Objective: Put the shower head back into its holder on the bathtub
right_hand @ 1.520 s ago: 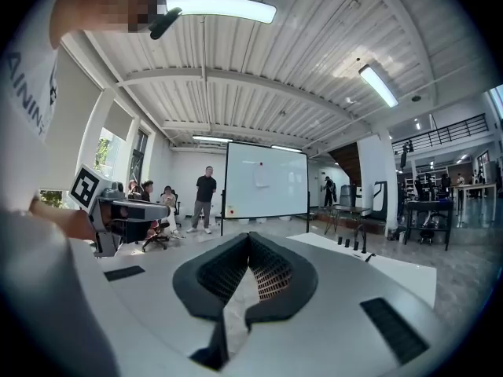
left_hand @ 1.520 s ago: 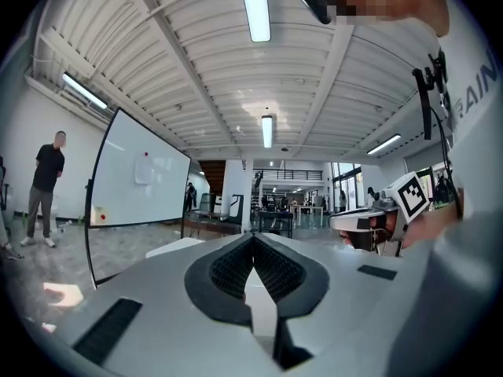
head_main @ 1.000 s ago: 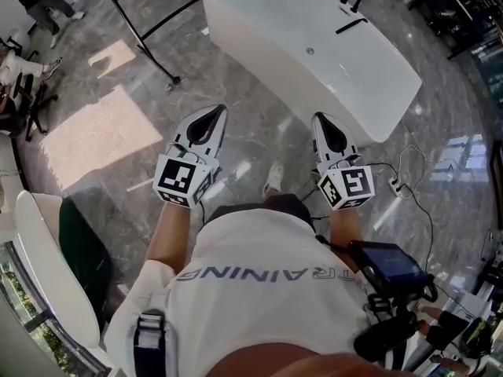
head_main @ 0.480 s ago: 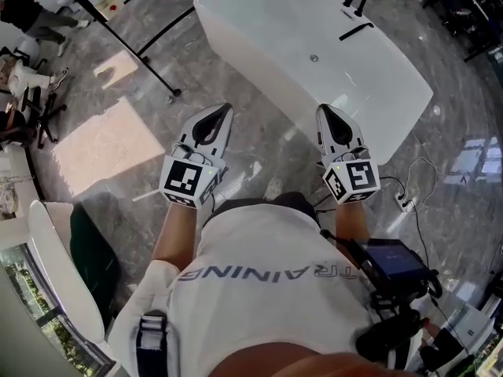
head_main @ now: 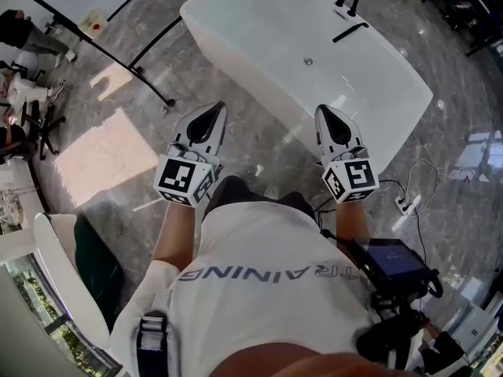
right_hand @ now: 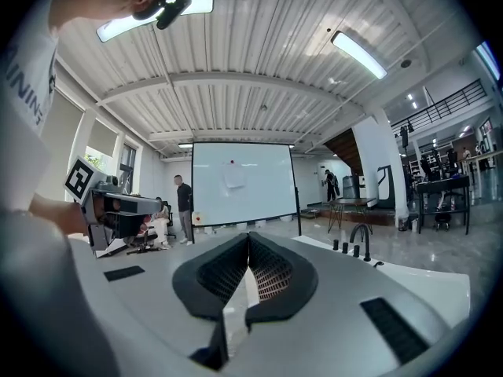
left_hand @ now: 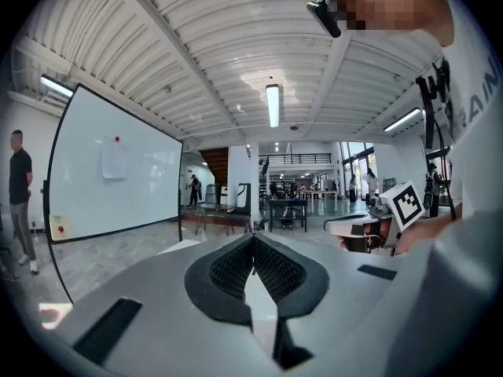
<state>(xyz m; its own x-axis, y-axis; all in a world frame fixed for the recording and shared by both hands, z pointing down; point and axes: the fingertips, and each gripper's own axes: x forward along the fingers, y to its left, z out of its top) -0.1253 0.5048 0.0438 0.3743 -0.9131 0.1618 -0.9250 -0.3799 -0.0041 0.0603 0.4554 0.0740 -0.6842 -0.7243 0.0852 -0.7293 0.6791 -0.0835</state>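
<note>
Bathtub (head_main: 259,30) has drawn nearer left gripper (head_main: 212,113) and right gripper (head_main: 326,115) (both closed).

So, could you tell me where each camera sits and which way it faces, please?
Head view: on the person's head, facing steeply down at bathtub and floor; shows shirt, forearms, left gripper, right gripper.
Left gripper view: on that gripper, level along its shut jaws toward the whiteboard; shirt at right.
Right gripper view: likewise level, toward whiteboard and the faucet; shirt at left.
Shared: both gripper views show the whiteboard.
</note>
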